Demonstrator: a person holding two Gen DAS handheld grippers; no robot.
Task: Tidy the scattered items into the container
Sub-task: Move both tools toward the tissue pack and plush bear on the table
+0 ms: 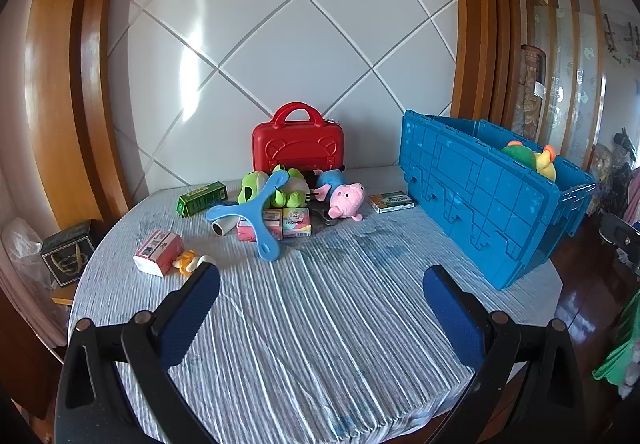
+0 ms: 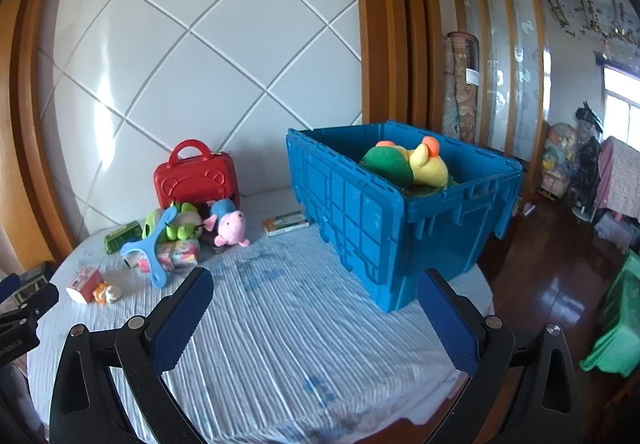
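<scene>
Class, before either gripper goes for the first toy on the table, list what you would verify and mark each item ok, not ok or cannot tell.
1. left gripper open and empty: ok.
2. right gripper open and empty: ok.
3. blue crate open at the top: ok.
4. Room left in the crate beside the green and yellow plush: cannot tell.
5. pink pig plush unobstructed from the front: ok.
6. blue boomerang lying flat: not ok, it leans on the pile.

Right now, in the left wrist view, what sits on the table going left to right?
Red-and-white packet → green box → blue three-armed toy → pink pig plush → flat green-and-white box → blue crate. The frog plush and small cartons overlap the blue toy, so they are left out.
</scene>
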